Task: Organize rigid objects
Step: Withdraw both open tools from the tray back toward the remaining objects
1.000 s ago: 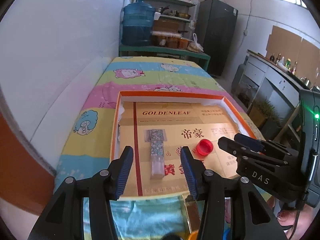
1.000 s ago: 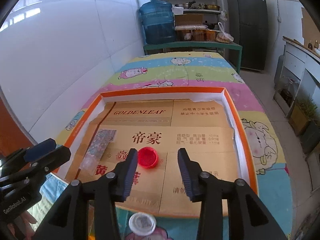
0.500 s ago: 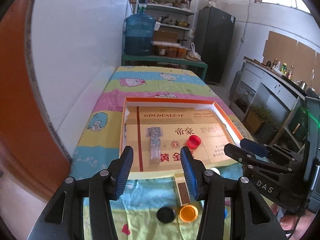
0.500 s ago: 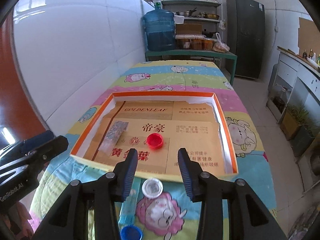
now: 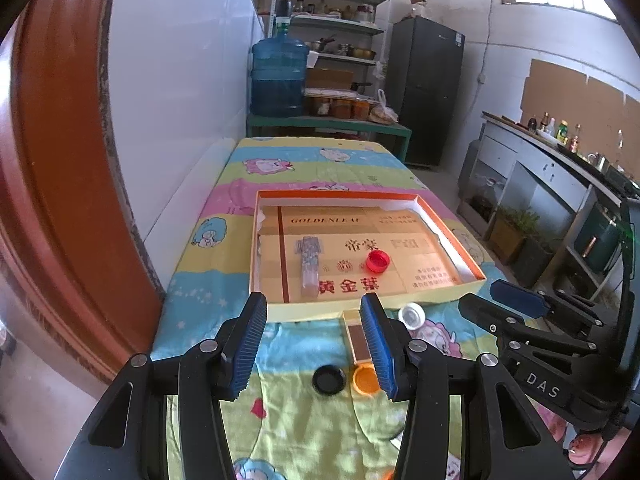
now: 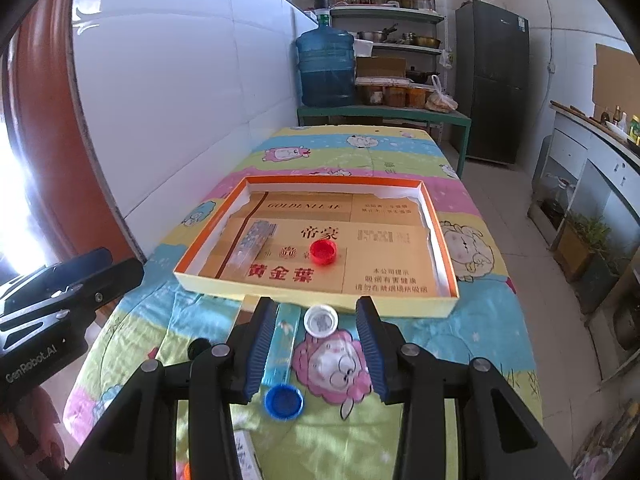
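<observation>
Cloth in cartoon stripes covers the counter (image 5: 208,288), and on it sits the shallow orange-rimmed box (image 6: 438,240), its near wall facing you. Inside it already lie a patterned flat stick (image 5: 309,264), long axis running away from you, and a red cap (image 6: 323,251). What is left to sort lies on the cloth between that near wall and you. Both of your tongs hang above it with nothing between the pads, jaws spread partway: the left tongs (image 5: 316,344) and the right tongs (image 6: 316,350). Nearest the right tongs is a pale blue strip (image 6: 282,344), its long axis pointing toward the box and lying just inside the left pad; a white cap (image 6: 321,321) sits ahead between the jaws and a blue cap (image 6: 283,401) close underneath. Nearest the left tongs is a small brown-faced box (image 5: 357,338), long axis also toward the box, beside the right pad, with a black cap (image 5: 328,379) and an orange cap (image 5: 366,379) close below. I judge the white cap the easiest pick for your right hand.
</observation>
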Available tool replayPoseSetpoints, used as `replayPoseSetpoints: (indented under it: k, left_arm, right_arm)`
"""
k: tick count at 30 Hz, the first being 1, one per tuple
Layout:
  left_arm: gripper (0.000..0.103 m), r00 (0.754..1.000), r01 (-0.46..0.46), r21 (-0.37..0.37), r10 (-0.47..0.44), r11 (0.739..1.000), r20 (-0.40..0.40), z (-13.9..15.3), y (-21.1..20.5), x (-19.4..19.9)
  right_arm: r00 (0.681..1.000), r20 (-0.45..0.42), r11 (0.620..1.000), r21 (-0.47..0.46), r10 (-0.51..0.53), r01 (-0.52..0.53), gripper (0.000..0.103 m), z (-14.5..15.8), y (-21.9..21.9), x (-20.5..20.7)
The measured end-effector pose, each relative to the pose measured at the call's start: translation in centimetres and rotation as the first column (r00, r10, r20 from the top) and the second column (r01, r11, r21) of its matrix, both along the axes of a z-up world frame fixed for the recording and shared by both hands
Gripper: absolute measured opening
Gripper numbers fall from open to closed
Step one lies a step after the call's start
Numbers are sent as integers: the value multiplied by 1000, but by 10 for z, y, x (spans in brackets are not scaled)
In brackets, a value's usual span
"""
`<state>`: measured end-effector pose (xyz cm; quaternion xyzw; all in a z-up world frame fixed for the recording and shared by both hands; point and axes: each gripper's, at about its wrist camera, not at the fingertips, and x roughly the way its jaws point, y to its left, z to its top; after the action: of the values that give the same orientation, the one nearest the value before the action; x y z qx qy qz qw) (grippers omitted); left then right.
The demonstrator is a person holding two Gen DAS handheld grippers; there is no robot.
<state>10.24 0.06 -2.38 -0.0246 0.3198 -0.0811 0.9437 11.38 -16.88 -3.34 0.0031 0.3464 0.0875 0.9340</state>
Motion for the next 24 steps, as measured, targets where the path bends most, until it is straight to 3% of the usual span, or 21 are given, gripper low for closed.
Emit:
replayPoseSetpoints:
  k: [7, 24]
  left_arm:
    - [50, 1000, 10, -6, -10, 1000, -5, -5, 0, -24]
    - [50, 999, 39, -29, -40, 999, -34, -38, 0, -62]
  right_arm:
    - [999, -5, 999, 1, 37, -36, 42, -8, 3, -28]
    - [978, -114, 984, -15, 175, -178, 42, -63, 13, -76]
